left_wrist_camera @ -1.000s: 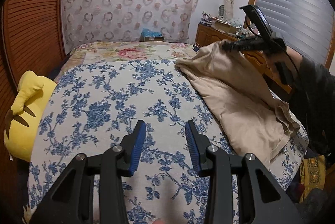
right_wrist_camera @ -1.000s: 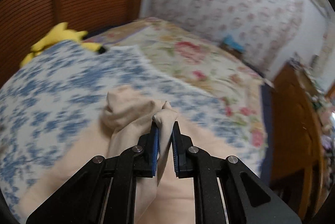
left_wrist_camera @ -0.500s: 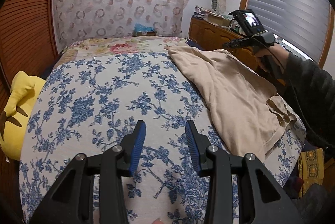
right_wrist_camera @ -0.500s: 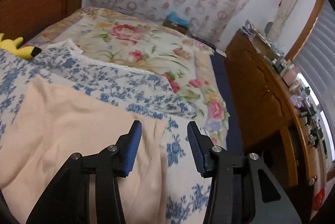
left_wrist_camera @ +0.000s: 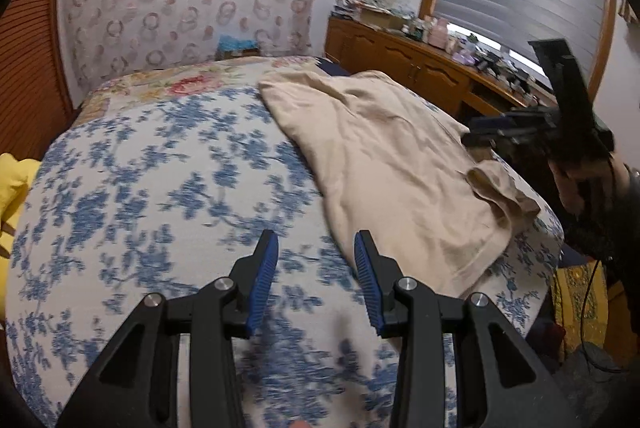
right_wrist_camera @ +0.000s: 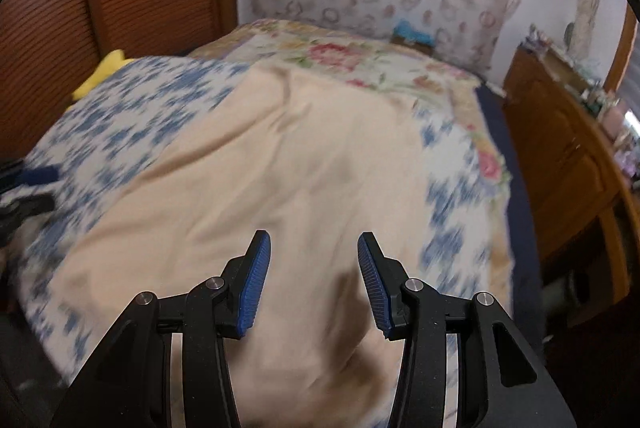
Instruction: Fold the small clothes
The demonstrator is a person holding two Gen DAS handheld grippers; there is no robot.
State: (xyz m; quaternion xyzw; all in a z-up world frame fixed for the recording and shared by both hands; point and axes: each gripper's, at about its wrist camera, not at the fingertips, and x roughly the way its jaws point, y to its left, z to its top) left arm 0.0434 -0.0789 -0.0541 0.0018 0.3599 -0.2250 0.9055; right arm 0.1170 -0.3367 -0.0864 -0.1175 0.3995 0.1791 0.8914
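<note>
The left gripper (left_wrist_camera: 316, 260) is hovering, jaws spread, with the rumpled beige cotton garment (left_wrist_camera: 404, 164) lying just right of it. The right gripper (right_wrist_camera: 314, 264) is hanging over that garment, spread and empty.

Left claw (left_wrist_camera: 316, 256) spread wide and empty, right claw (right_wrist_camera: 314, 260) likewise, both angled downward

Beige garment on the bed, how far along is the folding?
Done: the beige garment lies spread on the blue floral bedspread, one corner bunched. In hand: nothing; the left gripper and right gripper both hover open. Left: every fold, since none shows yet.
</note>
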